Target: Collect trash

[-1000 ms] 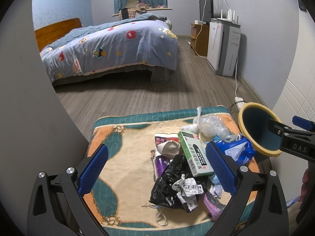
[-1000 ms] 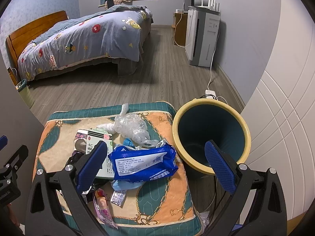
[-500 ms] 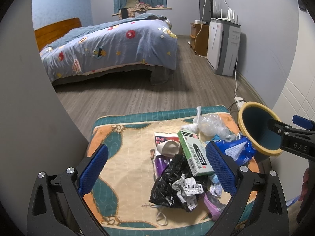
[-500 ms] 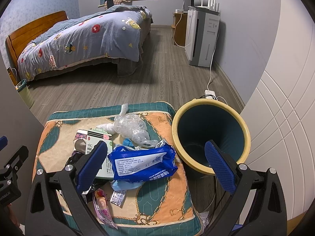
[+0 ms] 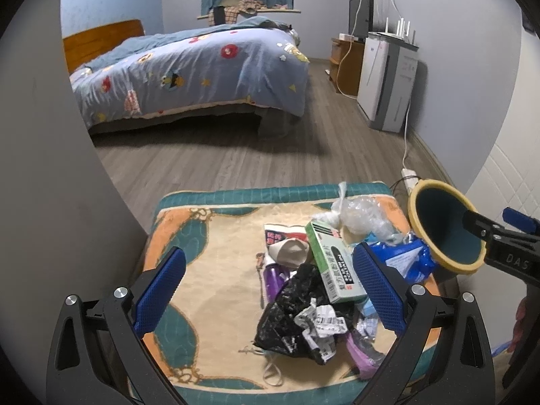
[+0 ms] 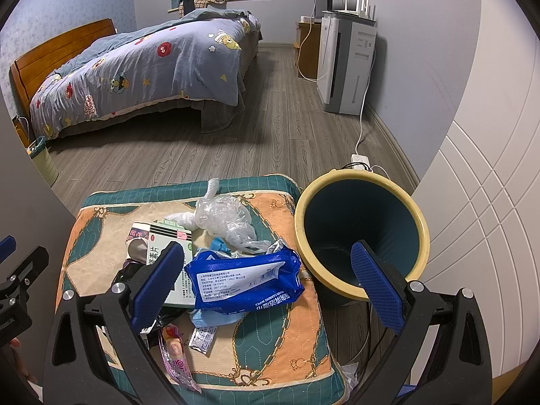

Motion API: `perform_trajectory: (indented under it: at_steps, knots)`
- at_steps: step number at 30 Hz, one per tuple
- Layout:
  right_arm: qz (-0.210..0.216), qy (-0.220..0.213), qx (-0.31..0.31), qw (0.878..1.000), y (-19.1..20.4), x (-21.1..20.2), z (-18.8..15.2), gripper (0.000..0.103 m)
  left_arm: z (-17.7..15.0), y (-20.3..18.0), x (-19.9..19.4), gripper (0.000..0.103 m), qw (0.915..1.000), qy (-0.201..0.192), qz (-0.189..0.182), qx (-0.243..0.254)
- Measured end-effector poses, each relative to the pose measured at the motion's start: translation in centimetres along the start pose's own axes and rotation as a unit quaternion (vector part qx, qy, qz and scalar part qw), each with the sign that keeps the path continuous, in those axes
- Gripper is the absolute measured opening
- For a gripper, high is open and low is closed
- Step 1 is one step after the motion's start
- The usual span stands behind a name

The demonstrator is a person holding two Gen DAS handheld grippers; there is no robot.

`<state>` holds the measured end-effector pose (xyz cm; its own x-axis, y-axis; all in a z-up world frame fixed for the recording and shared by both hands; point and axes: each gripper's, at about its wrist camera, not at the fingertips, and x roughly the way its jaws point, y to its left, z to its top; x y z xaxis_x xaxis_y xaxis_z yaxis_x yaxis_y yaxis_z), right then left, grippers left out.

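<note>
A heap of trash lies on a patterned cushion (image 5: 209, 270) (image 6: 266, 341): a green and white box (image 5: 332, 263) (image 6: 158, 246), a black plastic bag (image 5: 293, 317), a crumpled receipt (image 5: 324, 320), a clear plastic bag (image 5: 357, 214) (image 6: 222, 217) and a blue wipes pack (image 6: 246, 278) (image 5: 405, 260). A yellow-rimmed teal bin (image 6: 361, 233) (image 5: 445, 229) stands right of the cushion. My left gripper (image 5: 268, 290) hovers open over the heap. My right gripper (image 6: 268, 283) is open too, straddling the wipes pack and the bin's near rim, holding nothing.
A bed with a blue quilt (image 5: 189, 77) (image 6: 141, 74) fills the far left of the room. A white appliance (image 5: 388, 87) (image 6: 347, 64) and a wooden stand sit by the right wall. A power strip with cables (image 6: 359, 160) lies behind the bin. Grey wall is close at left.
</note>
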<state>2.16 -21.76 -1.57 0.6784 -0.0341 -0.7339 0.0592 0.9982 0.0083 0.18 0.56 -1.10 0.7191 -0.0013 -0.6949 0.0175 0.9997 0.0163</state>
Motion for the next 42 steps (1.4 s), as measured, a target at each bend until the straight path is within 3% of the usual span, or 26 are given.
perform_trajectory:
  at_steps: [12,16,21,24,29,37,42]
  knots:
    - [0.000,0.002,-0.001,1.000,0.0,0.1,-0.1,0.097,0.1,-0.9,0.1,0.098,0.9994,-0.006,0.002,0.035]
    - [0.002,0.008,0.000,1.000,0.0,0.4,-0.2,0.097,0.1,-0.9,0.2,0.098,0.9992,0.012,-0.035,0.018]
    - [0.017,0.024,0.005,1.000,0.1,0.8,-0.7,0.097,0.3,-1.1,-0.5,0.098,0.9993,-0.006,-0.002,0.038]
    - [0.039,0.049,0.000,0.998,0.7,1.4,-1.5,0.097,0.3,-0.3,-0.8,0.098,0.9993,-0.010,-0.030,0.021]
    - [0.065,0.081,-0.013,0.994,2.3,2.5,-2.7,0.097,0.5,0.9,-0.6,0.098,0.9998,-0.007,-0.018,0.003]
    - [0.059,0.075,-0.003,0.995,1.1,4.0,-0.9,0.097,0.6,1.5,1.0,0.098,0.9999,0.004,-0.003,0.009]
    - [0.059,0.107,-0.041,0.992,2.8,6.8,-1.6,0.097,1.5,1.7,2.4,0.098,0.9999,0.008,0.007,0.005]
